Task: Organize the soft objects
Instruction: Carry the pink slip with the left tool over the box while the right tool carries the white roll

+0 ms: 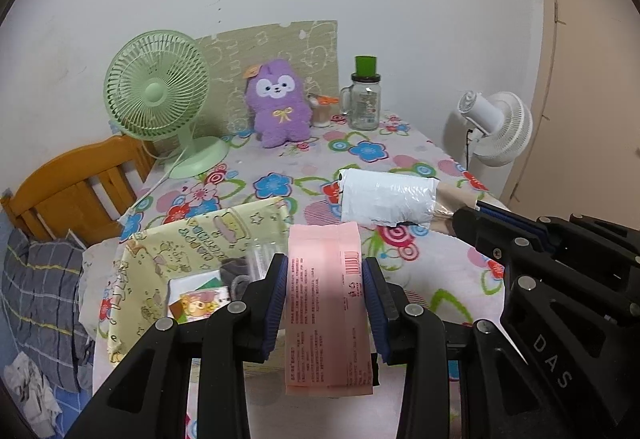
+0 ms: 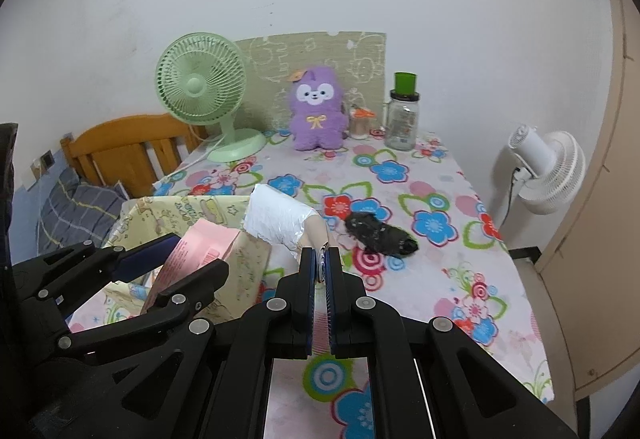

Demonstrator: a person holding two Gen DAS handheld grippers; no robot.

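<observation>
While both fingers (image 1: 325, 293) (image 2: 320, 271) clamp packets (image 1: 328, 303) (image 2: 280, 219), the tablecloth's (image 2: 460, 279) right half seems open.

"DAS" in pale letters on the right tongs (image 1: 444, 217) body, red barcode on pink packet (image 1: 328, 303), its small print unreadable

Pink packet (image 1: 328, 303) with red print, white-wrapped roll (image 1: 386, 199), black bundle (image 2: 380, 233). Purple plush (image 1: 280, 103) wears a yellow bow. Pale green fan (image 1: 158, 95). The worktop cloth (image 2: 432, 199) shows blue, red and pink flowers. Yellow cartoon-print box (image 1: 192, 235).
</observation>
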